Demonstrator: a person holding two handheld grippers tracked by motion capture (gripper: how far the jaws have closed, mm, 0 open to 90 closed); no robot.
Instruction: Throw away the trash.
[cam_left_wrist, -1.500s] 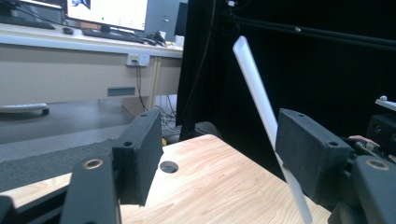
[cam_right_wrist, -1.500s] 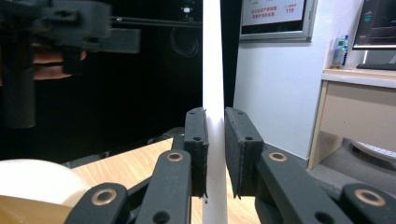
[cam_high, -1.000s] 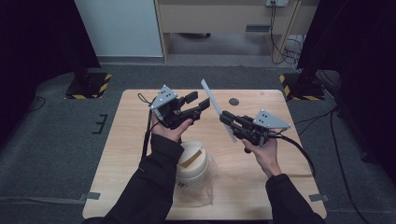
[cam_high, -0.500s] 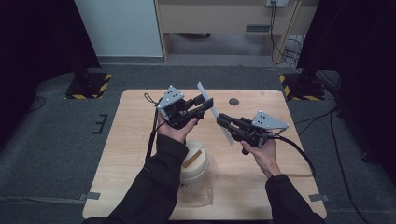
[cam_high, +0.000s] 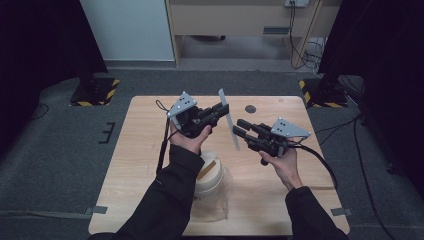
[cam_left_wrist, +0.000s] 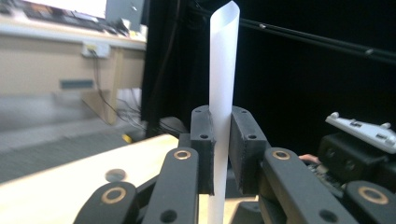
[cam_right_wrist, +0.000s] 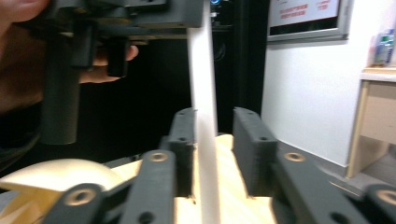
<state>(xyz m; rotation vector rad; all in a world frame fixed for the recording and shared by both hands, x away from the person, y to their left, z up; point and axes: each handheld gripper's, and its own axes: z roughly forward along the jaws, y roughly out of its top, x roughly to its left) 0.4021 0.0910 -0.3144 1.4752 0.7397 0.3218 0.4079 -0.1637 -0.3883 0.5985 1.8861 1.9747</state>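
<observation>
High view: we hold a thin white paper strip (cam_high: 229, 119) between our grippers.
Left gripper (cam_high: 218, 108) clamps it mid-length, long axis crossing the fingers; right gripper (cam_high: 239, 127) jaws, just opening, stand narrowly apart around it.

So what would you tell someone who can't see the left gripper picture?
A thin white strip stands upright, pinched between the two black jaws of the left gripper, which have just been closing on it. Behind lie a pale wooden table and black curtains, and the right gripper waits at the far right.
</observation>
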